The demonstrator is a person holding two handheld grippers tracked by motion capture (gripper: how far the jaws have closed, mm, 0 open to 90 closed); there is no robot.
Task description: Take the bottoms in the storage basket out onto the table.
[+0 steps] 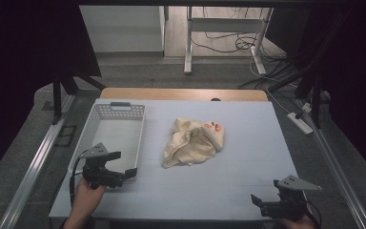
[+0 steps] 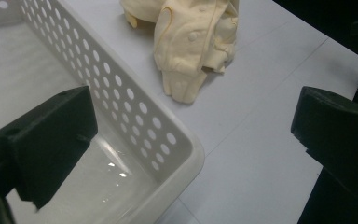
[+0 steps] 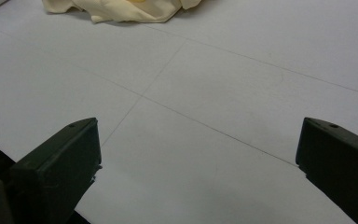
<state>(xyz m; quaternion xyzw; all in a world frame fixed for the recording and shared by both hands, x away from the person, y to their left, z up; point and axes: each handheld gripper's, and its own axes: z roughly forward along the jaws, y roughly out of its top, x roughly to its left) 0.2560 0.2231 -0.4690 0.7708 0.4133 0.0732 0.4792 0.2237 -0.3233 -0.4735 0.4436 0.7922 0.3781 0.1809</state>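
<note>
A crumpled pale-yellow garment (image 1: 193, 142) with small orange marks lies near the middle of the table (image 1: 228, 186). A white perforated basket (image 1: 132, 138), upright and empty, sits along the table's left edge.

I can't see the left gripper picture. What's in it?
A crumpled yellow baby garment lies on the white table, beside a white basket with holes. The left gripper hangs open over the basket's corner.

One white basket (image 1: 106, 138), left side of table. One yellow cloth (image 1: 193, 142), crumpled, middle of table. Two grippers: left gripper (image 1: 119, 172) near left, right gripper (image 1: 263, 205) near right. One table (image 1: 248, 162).
</note>
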